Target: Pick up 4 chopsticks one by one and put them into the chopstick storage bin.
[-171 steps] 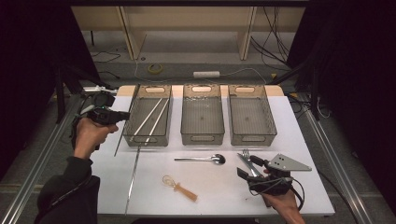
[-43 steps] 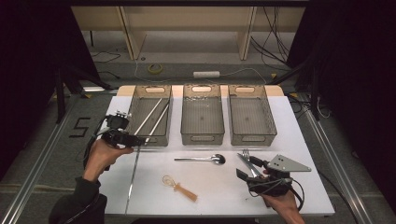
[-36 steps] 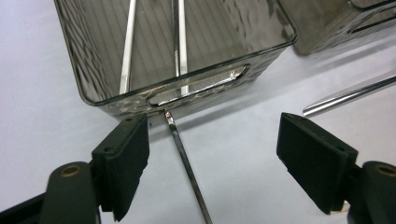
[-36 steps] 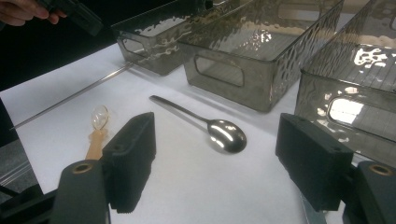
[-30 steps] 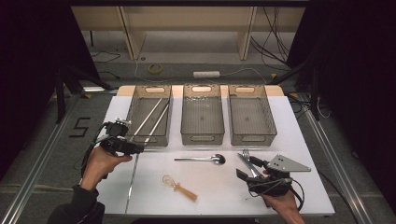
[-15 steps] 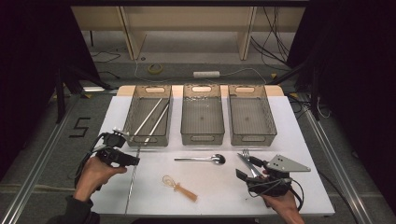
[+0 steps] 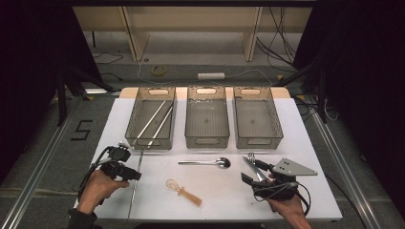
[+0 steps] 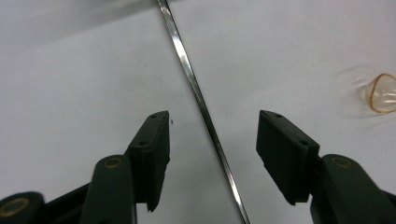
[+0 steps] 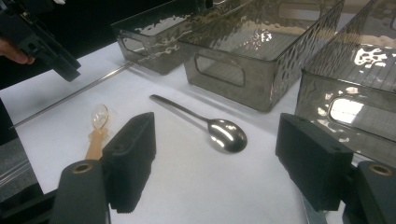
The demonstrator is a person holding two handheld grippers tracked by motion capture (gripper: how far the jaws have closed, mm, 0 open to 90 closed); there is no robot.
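Observation:
A long thin metal rod (image 7: 135,179) lies on the white table (image 7: 310,124), running from the left bin toward the near edge. My left gripper (image 7: 134,175) is down over it. In the left gripper view the rod (image 8: 187,70) passes between the jaws of the left gripper (image 8: 212,116), which have just been closing; both pads still stand clear of it. My right gripper (image 7: 249,170) rests open at the front right with nothing between its fingers. A fork (image 7: 250,159) lies just beyond it. In the right gripper view the right gripper (image 9: 215,121) faces a spoon (image 9: 227,133).
Three clear grey bins stand in a row at the back: the left bin (image 7: 152,138) holds two more rods, the middle bin (image 7: 206,140) and right bin (image 7: 258,139) look bare. The spoon (image 7: 205,163) and a small whisk (image 7: 184,191) with a tan handle lie mid-table.
My left hand has come from beside the left bin toward the near edge and sunk onto the rod. The right gripper has stayed put.

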